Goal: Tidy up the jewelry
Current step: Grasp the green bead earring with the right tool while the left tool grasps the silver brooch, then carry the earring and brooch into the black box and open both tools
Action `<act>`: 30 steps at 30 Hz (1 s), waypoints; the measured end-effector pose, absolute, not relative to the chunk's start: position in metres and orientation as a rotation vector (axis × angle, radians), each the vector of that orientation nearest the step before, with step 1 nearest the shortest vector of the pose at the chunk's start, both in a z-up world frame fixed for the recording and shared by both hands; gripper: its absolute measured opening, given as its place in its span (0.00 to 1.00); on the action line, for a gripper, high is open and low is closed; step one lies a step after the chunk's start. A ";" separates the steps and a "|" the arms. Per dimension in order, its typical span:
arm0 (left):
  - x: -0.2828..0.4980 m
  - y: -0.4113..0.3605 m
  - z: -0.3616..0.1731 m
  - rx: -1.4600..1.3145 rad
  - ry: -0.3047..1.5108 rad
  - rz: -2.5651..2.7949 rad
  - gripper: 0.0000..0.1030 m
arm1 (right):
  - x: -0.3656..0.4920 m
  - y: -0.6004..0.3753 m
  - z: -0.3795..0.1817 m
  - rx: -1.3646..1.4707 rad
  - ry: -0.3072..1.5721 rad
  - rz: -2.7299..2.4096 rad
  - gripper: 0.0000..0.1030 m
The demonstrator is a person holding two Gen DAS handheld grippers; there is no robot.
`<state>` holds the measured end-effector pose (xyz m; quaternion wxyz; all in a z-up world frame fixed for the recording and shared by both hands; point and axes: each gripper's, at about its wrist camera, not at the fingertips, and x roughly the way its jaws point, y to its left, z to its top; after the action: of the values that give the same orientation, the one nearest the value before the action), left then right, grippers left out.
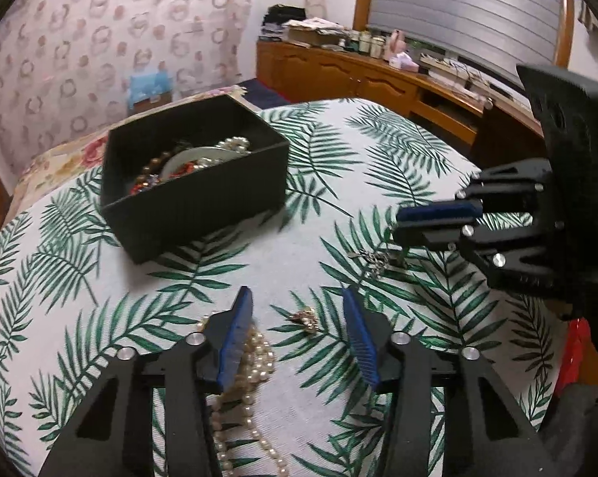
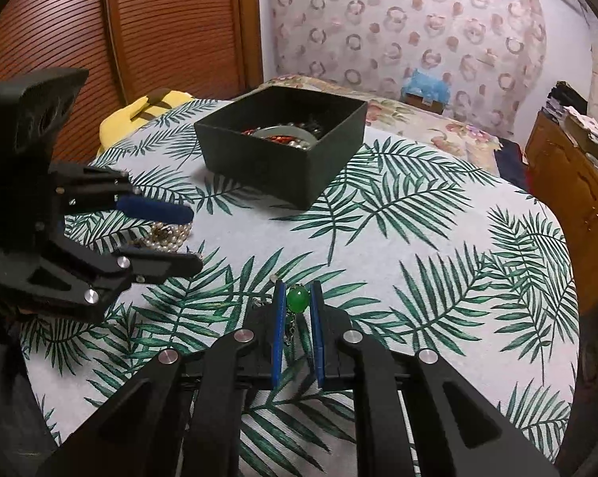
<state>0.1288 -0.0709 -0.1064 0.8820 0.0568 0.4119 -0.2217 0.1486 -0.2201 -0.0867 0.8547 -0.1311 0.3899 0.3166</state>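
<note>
right gripper angled down, pinching green bead

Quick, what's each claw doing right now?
Left gripper: open, pearls by one finger.
Right gripper: shut on green bead.

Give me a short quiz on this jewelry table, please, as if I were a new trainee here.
1. True or false: the black box is empty.
2. What do the right tongs grip? A) a watch B) a green bead C) a coin
3. Which piece of jewelry lies against a finger of the left tongs?

Key: 1 false, beads lie inside. 2 B. 3 the pearl necklace.
</note>
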 end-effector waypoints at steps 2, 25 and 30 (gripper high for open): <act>0.128 -0.073 -0.110 0.122 0.868 -0.465 0.33 | 0.149 -0.221 -0.085 -0.271 0.815 0.665 0.13; 0.157 -0.051 -0.064 0.075 0.748 -0.399 0.15 | 0.187 -0.200 -0.005 -0.283 0.603 0.692 0.13; 0.172 -0.040 -0.048 0.073 0.711 -0.367 0.15 | 0.199 -0.188 0.013 -0.310 0.549 0.696 0.13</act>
<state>0.1720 -0.0405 -0.0478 0.9204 0.0354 0.3462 -0.1784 0.1993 -0.1876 0.0133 0.8918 -0.1493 0.2647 0.3352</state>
